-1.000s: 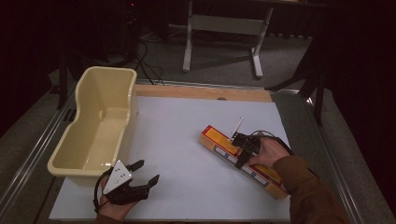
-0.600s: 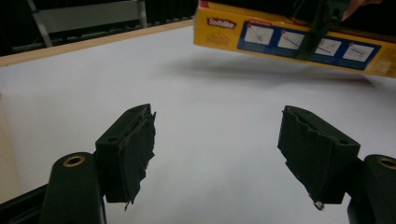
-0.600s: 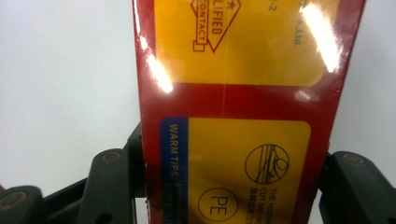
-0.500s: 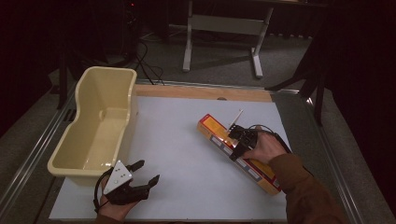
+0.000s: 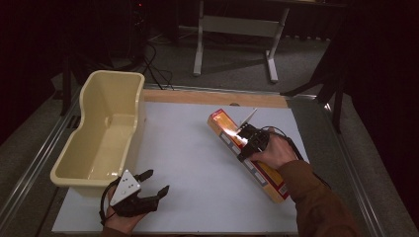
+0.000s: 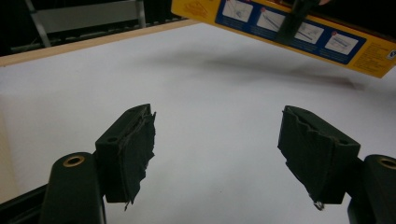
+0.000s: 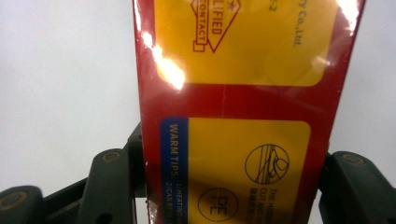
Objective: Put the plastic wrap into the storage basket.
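High view, left to right: a cream plastic tub (image 5: 101, 133) stands at the left edge of the white bench (image 5: 188, 163), with nothing visible inside it, and the left claw (image 5: 148, 190) rests near the bench's front edge, just in front of the tub, jaws spread wide on nothing. In the left gripper view those jaws frame bare bench, with the box floating above its own shadow at the top of the frame.

Right of centre, the right claw (image 5: 245, 141) grips a long yellow-and-red box (image 5: 232, 136) across its narrow width, roughly at mid-length. The right gripper view has the jaws pressed against both long sides of the box (its label reads "WARM TIPS").

Judging by the shadow, the pick-up is done and the box is clear of the bench; if the tub is its destination, the carry across and the release are left.

The right forearm, in a brown sleeve (image 5: 316, 197), angles in from the lower right, hand (image 5: 274, 150) over the box. The left hand (image 5: 121, 217) lies low, pointing toward the bench's middle.
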`<state>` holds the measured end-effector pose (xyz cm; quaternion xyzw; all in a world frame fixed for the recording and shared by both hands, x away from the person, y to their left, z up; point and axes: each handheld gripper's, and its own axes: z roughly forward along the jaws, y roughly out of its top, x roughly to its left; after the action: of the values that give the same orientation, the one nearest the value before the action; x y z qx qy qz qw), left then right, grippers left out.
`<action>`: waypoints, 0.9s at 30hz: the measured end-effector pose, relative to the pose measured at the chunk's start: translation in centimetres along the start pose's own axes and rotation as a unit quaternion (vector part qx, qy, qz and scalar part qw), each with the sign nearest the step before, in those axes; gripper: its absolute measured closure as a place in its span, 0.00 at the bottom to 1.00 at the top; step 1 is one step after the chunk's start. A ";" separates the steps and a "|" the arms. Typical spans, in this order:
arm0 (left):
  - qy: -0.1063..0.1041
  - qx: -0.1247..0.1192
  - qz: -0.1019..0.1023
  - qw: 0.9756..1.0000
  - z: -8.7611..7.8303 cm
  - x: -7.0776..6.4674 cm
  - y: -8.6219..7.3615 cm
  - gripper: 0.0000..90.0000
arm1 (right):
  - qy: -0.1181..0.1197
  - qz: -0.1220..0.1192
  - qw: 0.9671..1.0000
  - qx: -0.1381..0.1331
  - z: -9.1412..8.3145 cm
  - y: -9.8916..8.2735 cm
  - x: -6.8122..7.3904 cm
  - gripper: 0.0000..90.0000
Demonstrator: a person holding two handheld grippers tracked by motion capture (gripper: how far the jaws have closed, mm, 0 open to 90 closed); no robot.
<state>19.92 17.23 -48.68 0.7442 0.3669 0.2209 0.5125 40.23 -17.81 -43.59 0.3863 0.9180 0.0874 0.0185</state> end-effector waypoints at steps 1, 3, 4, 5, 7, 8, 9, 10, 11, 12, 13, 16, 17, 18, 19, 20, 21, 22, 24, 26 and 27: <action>0.000 0.000 0.000 1.000 0.0 0.0 0.0 0.30 | 0.000 0.000 1.000 0.000 0.0 0.0 0.0 0.46; -0.001 0.000 0.000 1.000 0.0 0.0 0.0 0.30 | 0.006 0.013 1.000 -0.009 -0.1 0.3 0.0 0.46; -0.001 0.000 0.000 1.000 0.0 0.0 0.0 0.30 | 0.008 0.015 1.000 -0.016 -0.2 0.4 -0.1 0.46; -0.001 0.000 0.000 1.000 0.0 0.0 0.0 0.30 | 0.009 0.019 1.000 -0.021 -0.3 0.6 -0.1 0.46; -0.002 0.000 0.001 1.000 0.0 0.0 0.0 0.30 | 0.014 0.025 0.999 -0.029 -0.4 0.9 0.0 0.47; -0.002 0.000 0.001 1.000 0.0 0.0 0.0 0.30 | 0.014 0.027 0.999 -0.034 -0.5 1.0 0.0 0.47; -0.002 -0.001 0.001 1.000 0.0 0.0 0.0 0.30 | 0.015 0.029 0.999 -0.038 -0.6 1.2 0.1 0.46; -0.002 -0.001 0.000 1.000 0.0 -0.1 0.0 0.30 | 0.015 0.029 0.999 -0.042 -0.7 1.3 0.2 0.46; -0.002 -0.001 0.000 1.000 0.0 -0.1 0.0 0.30 | 0.013 0.031 0.998 -0.045 -0.9 1.5 0.3 0.46; -0.002 -0.001 0.000 1.000 0.0 -0.1 0.0 0.30 | 0.012 0.029 0.998 -0.050 -1.0 1.6 0.4 0.47; -0.002 -0.001 0.000 1.000 0.0 -0.1 0.0 0.30 | 0.011 0.029 0.998 -0.055 -1.1 1.7 0.5 0.46; -0.003 -0.001 0.000 1.000 0.0 0.0 0.0 0.30 | 0.019 0.032 0.997 -0.070 -1.6 2.4 0.8 0.47; -0.003 -0.001 0.000 1.000 0.0 0.0 0.0 0.30 | 0.019 0.032 0.997 -0.070 -1.6 2.4 0.8 0.47; -0.003 -0.001 0.000 1.000 0.0 0.0 0.0 0.30 | 0.021 0.034 0.997 -0.072 -1.8 2.5 0.8 0.47; -0.003 -0.002 0.000 1.000 0.0 0.0 0.0 0.30 | 0.024 0.035 0.996 -0.077 -1.9 2.7 1.0 0.47; -0.003 -0.002 0.000 1.000 0.0 0.0 0.0 0.30 | 0.024 0.035 0.995 -0.087 -2.1 2.9 1.2 0.47; -0.003 -0.001 0.000 1.000 0.0 -0.1 0.0 0.30 | 0.024 0.035 0.995 -0.087 -2.1 2.9 1.2 0.47; -0.003 -0.001 0.000 1.000 0.0 -0.1 0.0 0.30 | 0.025 0.035 0.995 -0.091 -2.2 3.1 1.2 0.47; -0.004 -0.002 0.000 1.000 0.0 -0.1 0.0 0.30 | 0.037 0.038 0.993 -0.101 -2.6 3.5 1.5 0.47; -0.004 -0.001 0.000 1.000 0.0 -0.1 0.0 0.30 | 0.042 0.039 0.992 -0.109 -2.9 3.8 1.7 0.47; -0.004 -0.001 0.000 1.000 0.0 -0.1 0.0 0.30 | 0.042 0.039 0.992 -0.109 -2.9 3.8 1.7 0.47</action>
<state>19.86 17.19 -48.68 0.7444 0.3646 0.2188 0.5148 41.39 -14.38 -40.06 0.4131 0.8874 0.2039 0.0182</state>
